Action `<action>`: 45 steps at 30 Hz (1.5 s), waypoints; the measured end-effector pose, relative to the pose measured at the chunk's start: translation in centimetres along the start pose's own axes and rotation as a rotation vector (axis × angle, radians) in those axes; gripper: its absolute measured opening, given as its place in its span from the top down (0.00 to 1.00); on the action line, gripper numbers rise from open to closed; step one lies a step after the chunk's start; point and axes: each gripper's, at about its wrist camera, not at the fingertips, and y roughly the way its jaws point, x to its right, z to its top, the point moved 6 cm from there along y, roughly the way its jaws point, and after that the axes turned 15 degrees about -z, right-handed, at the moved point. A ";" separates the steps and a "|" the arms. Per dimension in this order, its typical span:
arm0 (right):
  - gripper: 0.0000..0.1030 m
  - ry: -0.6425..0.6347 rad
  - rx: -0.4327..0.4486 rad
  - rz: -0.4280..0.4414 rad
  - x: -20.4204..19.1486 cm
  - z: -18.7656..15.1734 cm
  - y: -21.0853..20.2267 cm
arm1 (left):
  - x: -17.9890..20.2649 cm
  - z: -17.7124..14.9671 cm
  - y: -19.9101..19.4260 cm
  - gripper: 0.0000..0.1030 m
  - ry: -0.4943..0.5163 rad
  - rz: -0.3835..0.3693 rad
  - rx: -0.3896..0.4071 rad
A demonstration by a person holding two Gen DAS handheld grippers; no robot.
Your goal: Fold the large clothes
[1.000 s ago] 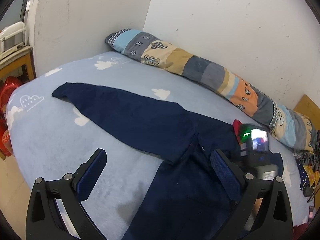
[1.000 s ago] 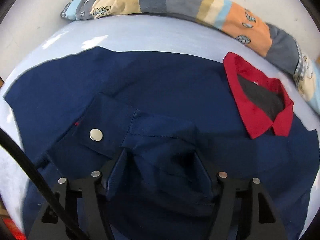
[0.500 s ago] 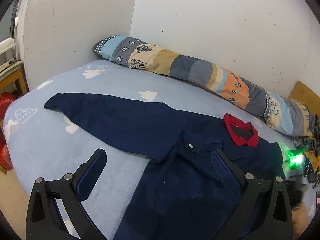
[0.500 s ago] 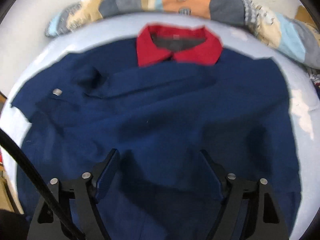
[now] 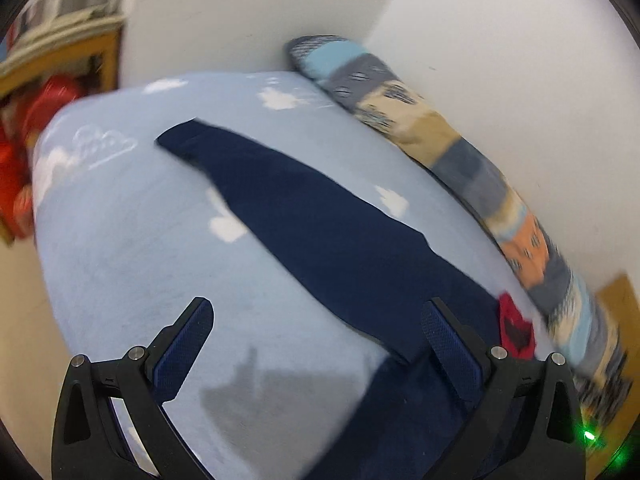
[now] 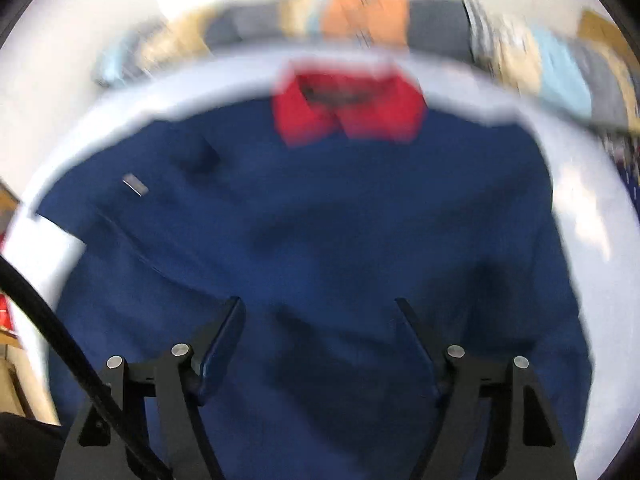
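Left wrist view: my left gripper [image 5: 316, 340] hangs wide open, empty, over the bed [image 5: 132, 260]. The navy shirt [image 5: 340, 248] sends one sleeve [image 5: 240, 172] diagonally away to the far left; this hand is nearer it.

Right wrist view: blurred. My right gripper [image 6: 320, 332] is closing slightly, jaws apart, pads clear of the cloth beneath. Only here do the red collar [image 6: 348, 112], at the far edge, and the whole body show; the sleeve's far end is out of frame.

Shirt [image 6: 320, 220] motion-blurred; hem cut off at bottom edge; patchwork bolster [image 5: 472, 168] pattern smeared.
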 end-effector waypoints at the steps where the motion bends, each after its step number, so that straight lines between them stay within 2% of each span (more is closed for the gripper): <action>1: 0.20 -0.002 0.068 0.012 -0.1 1.0 -1.7 | -0.5 0.3 0.2 0.00 -0.007 0.010 -0.002; 2: 0.13 -0.001 0.142 0.012 -0.1 2.0 -3.4 | -0.7 0.4 0.4 0.00 -0.001 0.023 -0.004; 3: 0.11 0.000 0.181 0.008 -0.2 2.5 -4.1 | -0.7 0.8 0.7 0.00 0.010 0.037 -0.008; 5: 0.11 0.002 0.202 0.021 -0.9 2.7 -3.6 | -0.7 1.2 1.0 0.00 0.022 0.046 -0.008; 7: 0.12 -0.027 0.138 0.031 -2.2 2.1 -1.2 | -0.9 1.7 1.2 0.00 0.028 0.059 -0.009; 8: 0.16 -0.074 0.071 0.000 -3.3 1.3 0.9 | -1.2 1.9 1.2 0.00 0.029 0.072 -0.011; 11: 0.18 -0.203 -0.084 -0.073 -5.4 -1.2 4.7 | -2.9 2.9 1.5 0.00 -0.001 0.099 -0.013; 12: 0.19 -0.210 -0.046 -0.089 -5.7 -1.0 4.0 | -3.6 3.3 1.7 0.00 -0.019 0.096 -0.025; 13: 0.23 -0.203 -0.022 -0.066 -6.0 -0.7 3.1 | -4.7 3.9 1.9 0.00 -0.055 0.084 -0.039; 14: 0.24 -0.186 0.014 -0.008 -6.4 0.1 1.3 | -5.6 4.5 2.0 0.00 -0.081 0.076 -0.042; 16: 0.22 -0.161 0.096 0.050 -6.5 1.5 -2.2 | -7.8 6.1 2.4 0.00 -0.155 0.036 -0.054; 18: 0.19 -0.156 0.133 0.057 -6.4 1.9 -4.2 | -10.6 8.4 2.9 0.00 -0.219 -0.013 -0.045; 21: 0.19 -0.159 0.171 0.071 -6.5 1.7 -6.2 | -14.3 10.6 4.0 0.07 -0.275 -0.043 -0.039; 22: 0.19 -0.160 0.170 0.074 -6.8 1.5 -6.2 | -15.8 11.2 5.0 0.19 -0.335 -0.097 -0.051; 23: 0.19 -0.151 0.174 0.083 -6.7 1.5 -6.3 | -16.7 11.4 5.7 0.25 -0.376 -0.127 -0.049; 24: 0.19 -0.142 0.179 0.095 -6.6 1.5 -6.4 | -17.6 11.6 6.4 0.27 -0.421 -0.164 -0.048; 25: 0.19 -0.132 0.180 0.112 -6.6 1.6 -6.7 | -18.5 11.7 7.4 0.27 -0.464 -0.203 -0.052; 28: 0.19 -0.116 0.183 0.112 -6.6 1.5 -6.2 | -19.8 12.0 9.6 0.28 -0.512 -0.241 -0.043; 34: 0.19 -0.117 0.170 0.125 -6.7 1.4 -4.8 | -21.4 13.1 13.9 0.29 -0.590 -0.288 0.011; 35: 0.19 -0.117 0.174 0.121 -6.7 1.3 -4.8 | -21.7 13.2 14.6 0.33 -0.608 -0.305 0.025; 37: 0.19 -0.133 0.182 0.134 -7.1 1.2 -5.0 | -22.3 13.8 16.1 0.51 -0.629 -0.320 0.057; 38: 0.19 -0.139 0.187 0.132 -7.2 1.2 -5.1 | -22.6 14.1 16.6 0.56 -0.632 -0.329 0.076; 39: 0.19 -0.143 0.198 0.126 -7.2 1.2 -5.2 | -22.8 14.4 17.3 0.66 -0.632 -0.334 0.088; 40: 0.19 -0.147 0.208 0.135 -7.4 1.2 -5.4 | -22.9 14.6 17.8 0.87 -0.627 -0.337 0.097; 41: 0.19 -0.150 0.215 0.142 -7.4 1.2 -5.5 | -22.9 14.8 18.1 1.00 -0.623 -0.344 0.115; 43: 0.19 -0.146 0.230 0.131 -7.3 1.4 -5.6 | -22.1 15.3 18.0 0.99 -0.566 -0.314 0.128; 45: 0.19 -0.128 0.227 0.134 -7.0 1.6 -5.5 | -20.0 15.9 17.2 0.99 -0.450 -0.277 0.132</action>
